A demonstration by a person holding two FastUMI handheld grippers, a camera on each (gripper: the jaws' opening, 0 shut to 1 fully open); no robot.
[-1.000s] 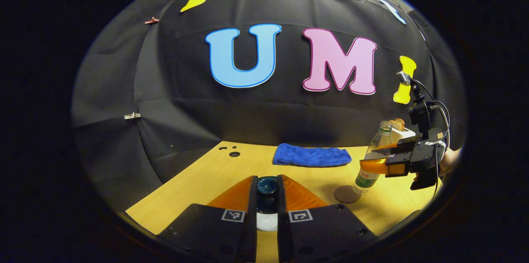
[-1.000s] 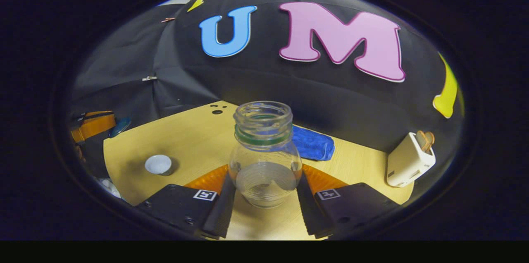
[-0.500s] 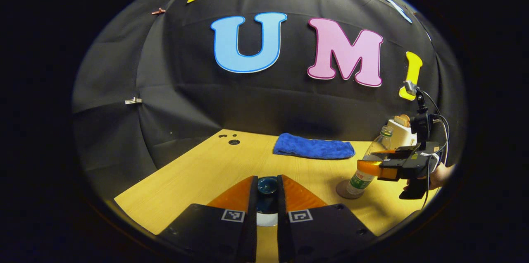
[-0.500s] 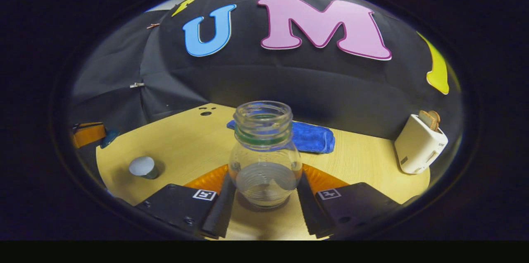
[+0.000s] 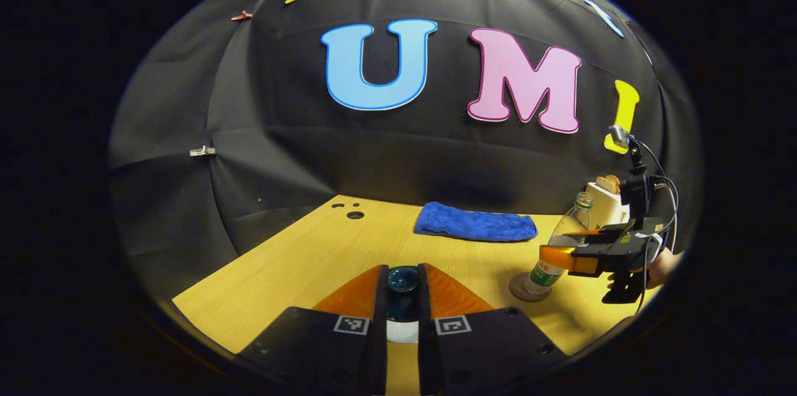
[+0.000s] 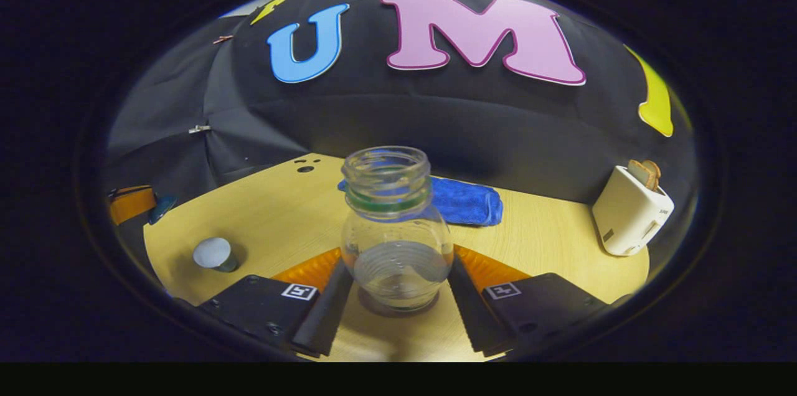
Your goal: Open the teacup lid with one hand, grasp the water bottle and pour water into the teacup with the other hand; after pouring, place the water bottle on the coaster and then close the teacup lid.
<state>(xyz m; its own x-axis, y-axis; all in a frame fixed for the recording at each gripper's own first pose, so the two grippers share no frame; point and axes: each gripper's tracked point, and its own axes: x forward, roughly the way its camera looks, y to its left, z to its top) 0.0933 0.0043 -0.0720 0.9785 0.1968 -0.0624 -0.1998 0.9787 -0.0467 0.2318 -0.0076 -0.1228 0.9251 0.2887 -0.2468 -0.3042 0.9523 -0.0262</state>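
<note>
A wooden bench (image 6: 548, 240) is standing against black cloth. The water bottle (image 6: 396, 234) is standing upright on the coaster (image 5: 526, 289), mouth upward, right gripper (image 6: 396, 312) fingers alongside it, contact unclear. The left gripper (image 5: 402, 296) is clamping the teacup lid (image 5: 402, 279).

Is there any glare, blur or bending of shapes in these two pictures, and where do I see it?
Left gripper view: sharp, table edge bowed by the fisheye, soft shadow beside the coaster. Right gripper view: water bottle close and swollen by the lens, faint highlights on its glass, teacup small near the dim rim.
</note>
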